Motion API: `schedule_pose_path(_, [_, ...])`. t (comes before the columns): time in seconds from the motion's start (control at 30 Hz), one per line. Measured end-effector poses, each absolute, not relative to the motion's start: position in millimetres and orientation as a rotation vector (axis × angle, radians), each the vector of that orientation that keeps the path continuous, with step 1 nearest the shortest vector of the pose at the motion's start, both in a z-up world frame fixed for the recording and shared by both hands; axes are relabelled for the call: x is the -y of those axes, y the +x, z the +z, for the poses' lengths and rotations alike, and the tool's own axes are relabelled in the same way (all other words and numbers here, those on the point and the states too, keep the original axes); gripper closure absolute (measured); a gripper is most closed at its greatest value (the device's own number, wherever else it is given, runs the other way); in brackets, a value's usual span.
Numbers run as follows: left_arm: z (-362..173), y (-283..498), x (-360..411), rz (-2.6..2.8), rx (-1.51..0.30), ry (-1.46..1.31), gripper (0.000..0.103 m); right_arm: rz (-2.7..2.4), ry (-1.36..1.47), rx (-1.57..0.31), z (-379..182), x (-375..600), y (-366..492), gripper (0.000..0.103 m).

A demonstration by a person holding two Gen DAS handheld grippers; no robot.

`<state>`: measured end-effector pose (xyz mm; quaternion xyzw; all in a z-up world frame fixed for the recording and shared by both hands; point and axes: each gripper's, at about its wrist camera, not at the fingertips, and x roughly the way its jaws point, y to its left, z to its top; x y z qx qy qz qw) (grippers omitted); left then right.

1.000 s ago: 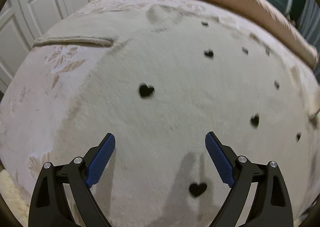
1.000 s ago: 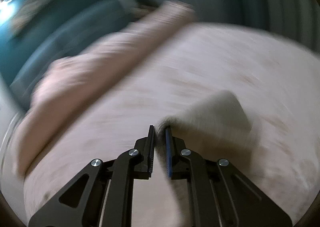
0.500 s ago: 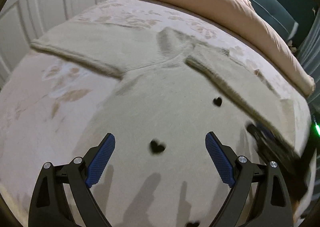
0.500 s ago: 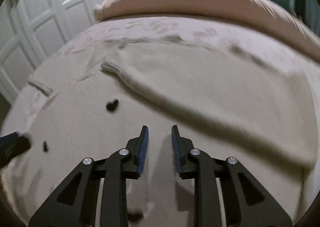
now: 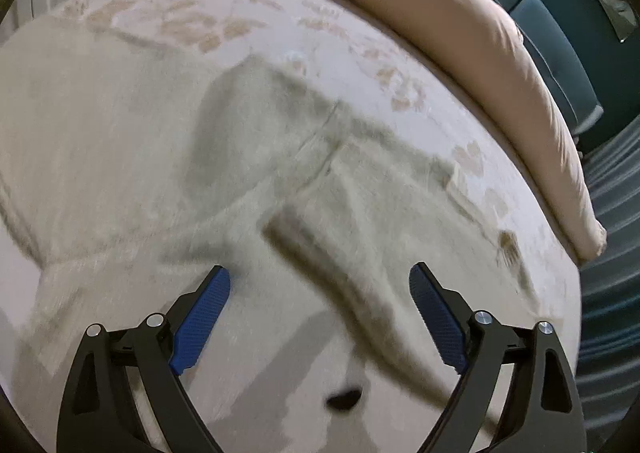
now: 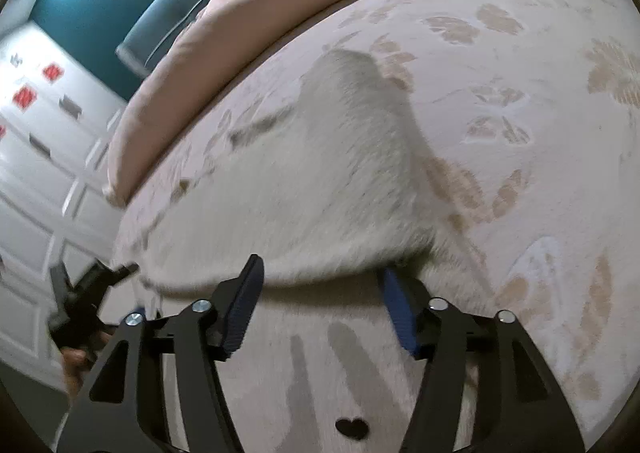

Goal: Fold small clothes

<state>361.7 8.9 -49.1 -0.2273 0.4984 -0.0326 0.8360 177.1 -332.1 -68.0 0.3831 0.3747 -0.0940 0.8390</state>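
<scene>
A cream fuzzy sweater (image 5: 132, 141) with small black hearts lies flat on the bed. One sleeve (image 5: 372, 221) is folded across its body. My left gripper (image 5: 320, 281) is open and empty, just above the sweater near the folded sleeve. In the right wrist view the sweater (image 6: 332, 181) fills the middle, with a black heart (image 6: 352, 428) at the bottom. My right gripper (image 6: 320, 273) is open and empty, its tips at the folded sleeve's edge. The left gripper (image 6: 86, 303) shows at the far left of that view.
The bed cover (image 5: 256, 17) is pale with a tan flower print. A long peach pillow (image 5: 460, 37) runs along the far edge before a teal headboard (image 5: 560, 33). White panelled doors (image 6: 36, 157) stand beside the bed.
My right gripper let go of the sleeve it held a second ago and opened wide. The sleeve now lies across the sweater's body. My left gripper moved up toward the collar, still open.
</scene>
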Motion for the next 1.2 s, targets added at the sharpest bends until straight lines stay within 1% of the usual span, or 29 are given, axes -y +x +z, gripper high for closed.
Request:
schedule_pose_path(0.03, [-46,363,-4,-0.066,-1.034,-0.461,0.027,-0.206,0.827,-0.787,-70,334,181,0.042])
schedule_pose_path(0.1, [-45,368,3,-0.1,-1.023,-0.46,0.065,-0.228,0.869,-0.785,-74,339,193,0.042])
schedule_pose_path(0.13, [-44,368,7,-0.111,-1.025,-0.458,0.073,-0.235,0.876,-0.781,-72,343,197,0.053])
schedule_pose_path(0.17, [-44,368,7,-0.124,-1.017,-0.458,0.088,-0.226,0.87,-0.765,-69,340,202,0.077])
schedule_pose_path(0.2, [-43,368,8,-0.133,-1.009,-0.456,0.098,-0.211,0.861,-0.733,-61,342,200,0.086])
schedule_pose_path(0.23, [-40,364,10,-0.144,-0.994,-0.452,0.103,-0.196,0.849,-0.682,-51,344,196,0.093])
schedule_pose_path(0.27, [-35,357,12,-0.155,-0.966,-0.444,0.103,-0.185,0.825,-0.622,-39,346,190,0.093])
schedule_pose_path(0.3, [-33,351,12,-0.154,-0.948,-0.432,0.103,-0.194,0.794,-0.603,-35,348,187,0.093])
schedule_pose_path(0.37, [-36,339,15,-0.131,-0.938,-0.39,0.103,-0.284,0.713,-0.733,-60,356,197,0.094])
schedule_pose_path(0.4, [-42,335,16,-0.119,-0.951,-0.37,0.103,-0.322,0.735,-0.846,-84,363,203,0.097])
schedule_pose_path(0.43, [-49,332,16,-0.117,-0.972,-0.367,0.103,-0.303,0.819,-0.815,-89,369,196,0.098])
schedule_pose_path(0.47, [-55,329,15,-0.116,-0.987,-0.373,0.103,-0.29,0.84,-0.795,-83,371,192,0.097])
schedule_pose_path(0.57, [-64,319,8,-0.1,-1.006,-0.387,0.103,-0.286,0.759,-0.752,-61,365,188,0.096])
schedule_pose_path(0.63, [-60,319,5,-0.114,-1.01,-0.419,0.103,-0.314,0.7,-0.829,-71,364,195,0.096])
schedule_pose_path(0.67, [-58,321,3,-0.121,-1.012,-0.444,0.098,-0.307,0.722,-0.838,-76,364,192,0.096])
schedule_pose_path(0.7, [-56,324,1,-0.134,-1.014,-0.474,0.08,-0.298,0.742,-0.824,-75,365,190,0.095])
schedule_pose_path(0.77, [-52,336,-3,-0.133,-1.023,-0.527,0.05,-0.286,0.754,-0.818,-72,364,190,0.087])
schedule_pose_path(0.83, [-49,347,-4,-0.126,-1.004,-0.556,0.05,-0.282,0.746,-0.817,-72,361,192,0.082])
schedule_pose_path(0.9, [-53,363,2,-0.152,-1.029,-0.566,0.047,-0.282,0.732,-0.815,-75,356,186,0.079])
schedule_pose_path(0.97, [-63,376,6,-0.139,-1.073,-0.581,0.047,-0.283,0.734,-0.807,-78,355,185,0.076])
schedule_pose_path(1.0, [-62,378,7,-0.133,-1.064,-0.584,0.052,-0.28,0.736,-0.804,-80,354,186,0.075])
schedule_pose_path(1.03, [-59,379,8,-0.132,-1.049,-0.576,0.061,-0.281,0.736,-0.801,-79,355,188,0.074])
schedule_pose_path(1.07, [-53,380,11,-0.178,-1.026,-0.575,0.097,-0.282,0.735,-0.801,-80,351,184,0.074])
schedule_pose_path(1.1, [-49,380,11,-0.2,-1.018,-0.579,0.094,-0.28,0.74,-0.797,-79,351,182,0.074])
schedule_pose_path(1.2, [-23,361,6,-0.202,-0.92,-0.562,0.095,-0.258,0.762,-0.767,-68,350,175,0.075])
